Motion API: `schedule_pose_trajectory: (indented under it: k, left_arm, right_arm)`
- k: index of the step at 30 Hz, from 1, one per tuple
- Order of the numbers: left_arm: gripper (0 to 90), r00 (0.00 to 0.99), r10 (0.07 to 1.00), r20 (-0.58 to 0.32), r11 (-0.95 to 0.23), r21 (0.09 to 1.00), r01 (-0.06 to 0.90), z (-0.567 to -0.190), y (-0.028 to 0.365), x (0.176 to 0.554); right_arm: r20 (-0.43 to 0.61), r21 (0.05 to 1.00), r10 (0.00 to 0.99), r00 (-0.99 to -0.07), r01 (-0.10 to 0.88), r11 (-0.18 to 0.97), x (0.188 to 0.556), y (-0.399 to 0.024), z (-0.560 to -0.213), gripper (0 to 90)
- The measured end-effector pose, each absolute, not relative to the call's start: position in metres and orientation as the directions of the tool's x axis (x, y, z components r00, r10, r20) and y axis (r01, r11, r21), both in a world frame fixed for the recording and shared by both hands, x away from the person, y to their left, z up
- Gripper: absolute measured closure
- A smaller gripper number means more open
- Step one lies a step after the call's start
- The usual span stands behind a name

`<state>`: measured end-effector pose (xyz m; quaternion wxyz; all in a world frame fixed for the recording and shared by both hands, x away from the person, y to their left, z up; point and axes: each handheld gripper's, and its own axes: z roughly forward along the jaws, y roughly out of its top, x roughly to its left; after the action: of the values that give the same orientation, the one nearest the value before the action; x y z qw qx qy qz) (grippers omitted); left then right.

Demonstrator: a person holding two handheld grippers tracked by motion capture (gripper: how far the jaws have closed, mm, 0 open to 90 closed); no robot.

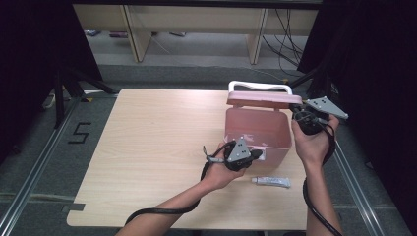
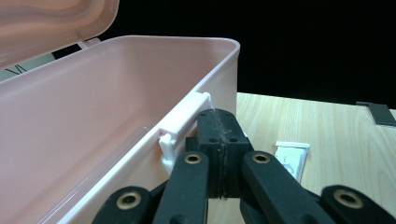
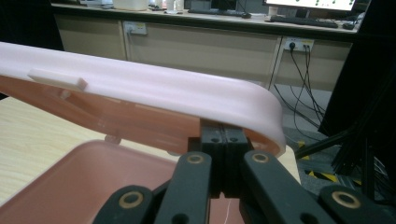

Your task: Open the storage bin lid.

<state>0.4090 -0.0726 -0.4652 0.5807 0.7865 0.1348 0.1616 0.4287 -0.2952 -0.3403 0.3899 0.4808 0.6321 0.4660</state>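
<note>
High view shows the pink box point(image 1: 255, 132) at the tabletop's point(image 1: 147, 147) right, left gripper point(image 1: 256, 154) shut, empty, touching its white latch point(image 2: 180, 126), right gripper point(image 1: 295, 109) shut, empty, propping the raised lid point(image 1: 260, 100) from beneath.

We see a pale pink box point(image 1: 255, 130) with a pink lid point(image 1: 260, 100), darker pink on its underside point(image 3: 116, 116). Its handle point(image 1: 259, 87) and latch point(image 2: 180, 128) are white. Our table point(image 1: 152, 147) is light wood with a fine grain. The small tube point(image 1: 272, 182) is white with a dark print. Both grippers, left point(image 2: 219, 135) and right point(image 3: 223, 140), are black with brass-coloured rivets, and each carries a grey plate point(image 1: 239, 150). The floor point(image 1: 44, 142) is grey, marked with a black "5" point(image 1: 79, 132).
</note>
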Motion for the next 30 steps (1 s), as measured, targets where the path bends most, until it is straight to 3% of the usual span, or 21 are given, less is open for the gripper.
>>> schedule_pose_trajectory:
  k: [30]
  left_arm:
    - [89.4,0.913,0.397,0.096,-0.294,0.955,0.028,-0.465,-0.073,0.409]
  right_arm:
    - [-0.011,0.973,0.978,-0.210,0.222,0.058,0.457,-0.291,-0.332,90.0]
